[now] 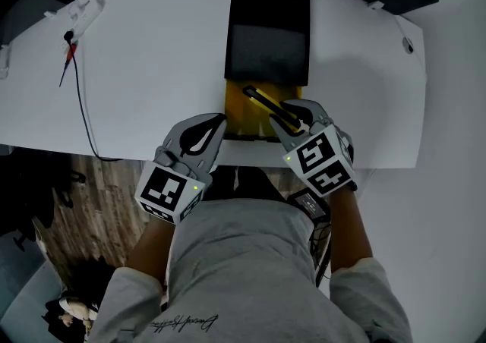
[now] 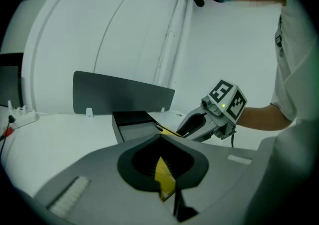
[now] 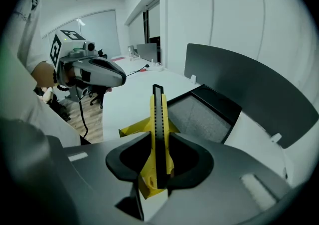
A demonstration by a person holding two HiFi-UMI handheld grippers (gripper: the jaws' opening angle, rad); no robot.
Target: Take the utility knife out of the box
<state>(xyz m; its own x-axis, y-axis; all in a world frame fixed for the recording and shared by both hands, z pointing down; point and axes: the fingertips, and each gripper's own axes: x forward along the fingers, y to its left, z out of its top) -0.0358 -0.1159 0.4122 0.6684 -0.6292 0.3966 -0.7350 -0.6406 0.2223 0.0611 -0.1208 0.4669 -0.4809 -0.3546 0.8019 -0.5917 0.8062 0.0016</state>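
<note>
The utility knife [image 1: 265, 101], yellow with a black slider, sticks up out of my right gripper [image 1: 292, 118], which is shut on its handle; in the right gripper view the knife [image 3: 158, 119] stands straight up between the jaws, above the table. The box [image 1: 269, 34] lies open at the table's middle, a black tray with grey foam and a yellow part [image 1: 237, 110] toward me. My left gripper [image 1: 216, 126] is shut on a yellow flap of the box [image 2: 164, 176]. The two grippers sit side by side at the box's near end.
The white table [image 1: 152, 61] ends close in front of my body. A cable with a red clip [image 1: 70, 53] lies at its far left. A grey divider panel [image 2: 122, 94] stands along the table's back edge. Wooden floor [image 1: 91, 205] shows below.
</note>
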